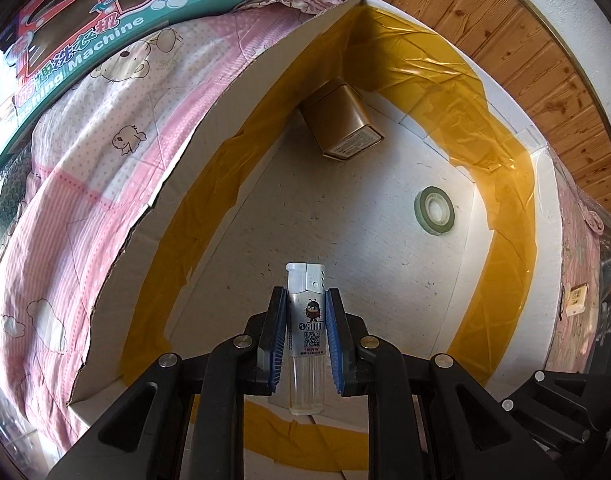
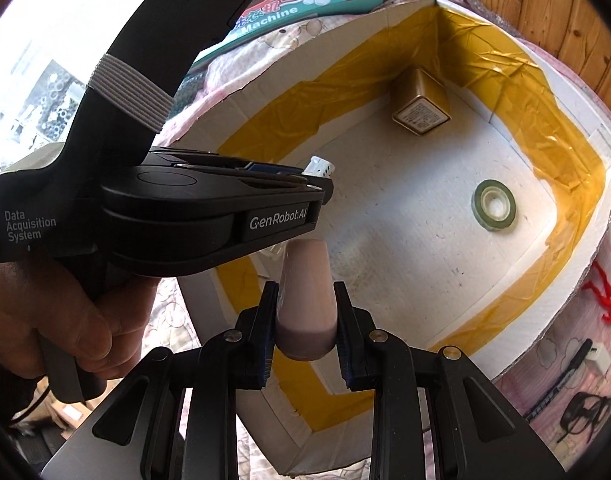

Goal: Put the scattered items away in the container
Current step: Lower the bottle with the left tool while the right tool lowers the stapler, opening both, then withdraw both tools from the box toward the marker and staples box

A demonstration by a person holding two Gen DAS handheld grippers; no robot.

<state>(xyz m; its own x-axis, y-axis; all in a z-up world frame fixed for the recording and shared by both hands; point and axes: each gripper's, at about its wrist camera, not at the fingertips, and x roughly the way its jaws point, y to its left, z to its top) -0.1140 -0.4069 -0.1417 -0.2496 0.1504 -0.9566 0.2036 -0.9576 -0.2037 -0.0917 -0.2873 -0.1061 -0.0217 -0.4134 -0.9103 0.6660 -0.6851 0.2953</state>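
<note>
My left gripper is shut on a clear lighter with a white cap, held over the open white box taped in yellow. Seen from the right wrist, that left gripper reaches in from the left, the lighter's cap poking out. My right gripper is shut on a pale pink tube above the box's near wall. On the box floor lie a gold tin in the far corner and a green tape roll.
The box rests on pink patterned bedding. A toy washing machine carton lies behind it. A black pen, a small white block, dark glasses and red yarn lie on the bedding at right. A hand holds the left gripper.
</note>
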